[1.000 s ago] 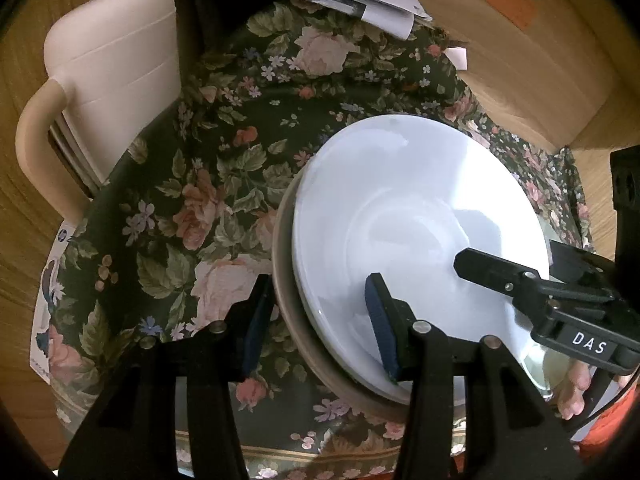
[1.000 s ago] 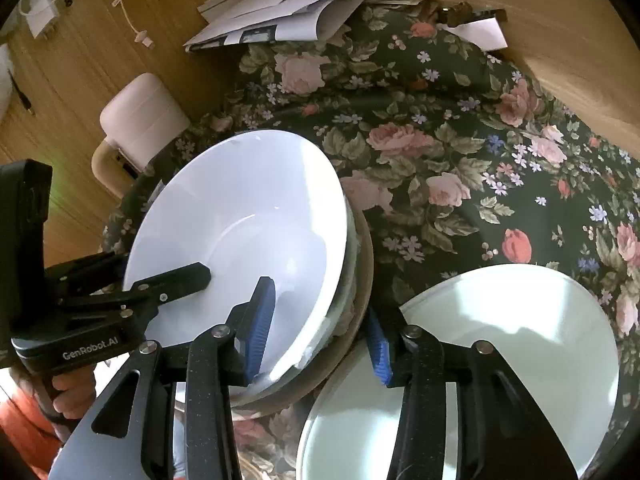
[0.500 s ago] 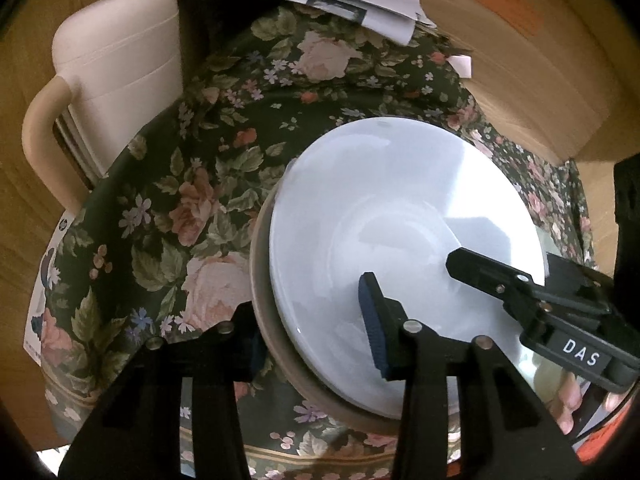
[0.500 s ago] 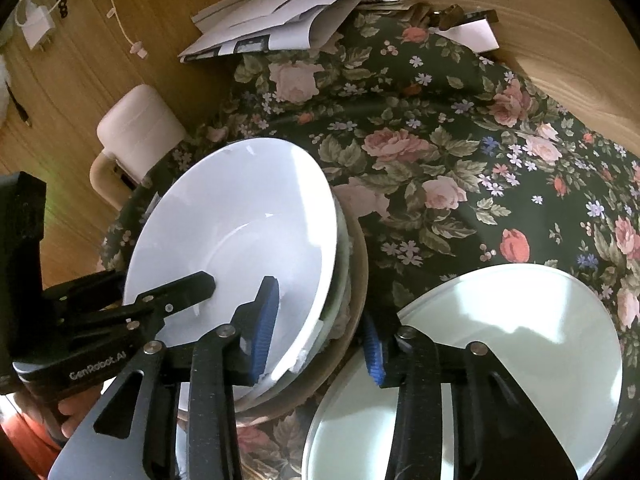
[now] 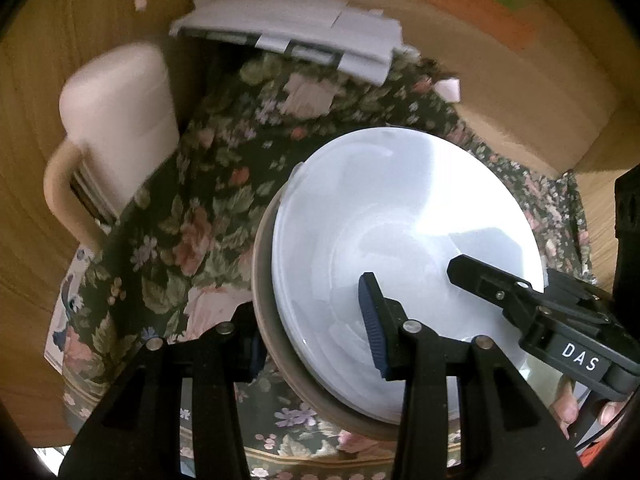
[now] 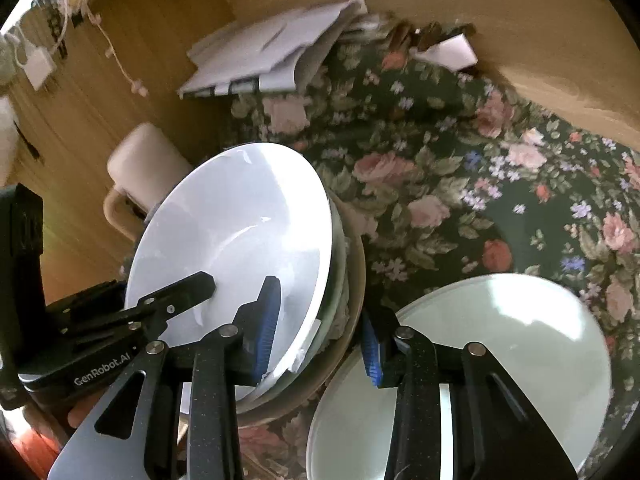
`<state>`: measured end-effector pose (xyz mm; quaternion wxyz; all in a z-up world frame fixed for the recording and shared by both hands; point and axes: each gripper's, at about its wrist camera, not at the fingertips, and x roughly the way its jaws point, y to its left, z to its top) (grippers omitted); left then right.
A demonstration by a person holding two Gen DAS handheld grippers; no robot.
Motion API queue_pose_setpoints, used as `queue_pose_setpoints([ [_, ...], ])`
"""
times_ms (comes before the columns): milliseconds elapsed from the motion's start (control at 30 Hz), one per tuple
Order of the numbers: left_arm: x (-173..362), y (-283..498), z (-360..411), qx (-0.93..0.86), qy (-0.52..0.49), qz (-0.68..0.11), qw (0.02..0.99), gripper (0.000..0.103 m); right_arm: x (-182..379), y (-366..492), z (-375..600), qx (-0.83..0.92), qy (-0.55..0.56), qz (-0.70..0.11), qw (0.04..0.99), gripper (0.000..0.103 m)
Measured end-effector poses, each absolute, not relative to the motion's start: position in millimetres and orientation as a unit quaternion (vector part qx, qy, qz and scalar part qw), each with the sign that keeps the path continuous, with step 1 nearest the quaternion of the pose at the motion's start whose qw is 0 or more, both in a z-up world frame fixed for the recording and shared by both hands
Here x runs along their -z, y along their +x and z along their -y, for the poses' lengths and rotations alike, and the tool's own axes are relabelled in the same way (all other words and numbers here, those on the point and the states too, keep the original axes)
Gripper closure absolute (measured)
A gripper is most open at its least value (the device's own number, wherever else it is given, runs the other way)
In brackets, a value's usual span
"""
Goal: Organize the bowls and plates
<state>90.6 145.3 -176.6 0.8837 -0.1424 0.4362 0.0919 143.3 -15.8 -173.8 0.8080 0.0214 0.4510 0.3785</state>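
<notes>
A white bowl (image 5: 404,236) sits nested in a stack inside a tan bowl (image 5: 266,300) on the floral tablecloth; it also shows in the right wrist view (image 6: 240,232). My left gripper (image 5: 312,328) straddles the stack's near-left rim, one finger inside the white bowl, one outside the tan bowl, jaws clamped on it. My right gripper (image 6: 320,328) straddles the stack's right rim the same way. A pale green glass plate (image 6: 500,360) lies to the right, under my right gripper's outer finger.
A cream chair (image 5: 116,132) stands at the table's left edge. A pile of papers (image 5: 288,36) lies at the table's far edge, also in the right wrist view (image 6: 276,48). A wooden wall runs behind. A charger and cable (image 6: 40,64) lie on the floor.
Both grippers have pushed further onto the stack's rims and the stack has tilted and risen toward the cameras. The background has shifted, with motion blur.
</notes>
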Motion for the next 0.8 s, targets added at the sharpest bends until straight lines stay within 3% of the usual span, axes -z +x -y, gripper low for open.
queue_pose_setpoints([
  [400, 147, 100, -104, -0.053, -0.123, -0.416, 0.900, 0.062, 142, 143, 66, -0.353, 0.047, -0.415, 0.837, 0.069],
  [800, 150, 108, -48, -0.001, -0.107, -0.427, 0.898, 0.062, 141, 139, 123, -0.315, 0.072, -0.409, 0.853, 0.069],
])
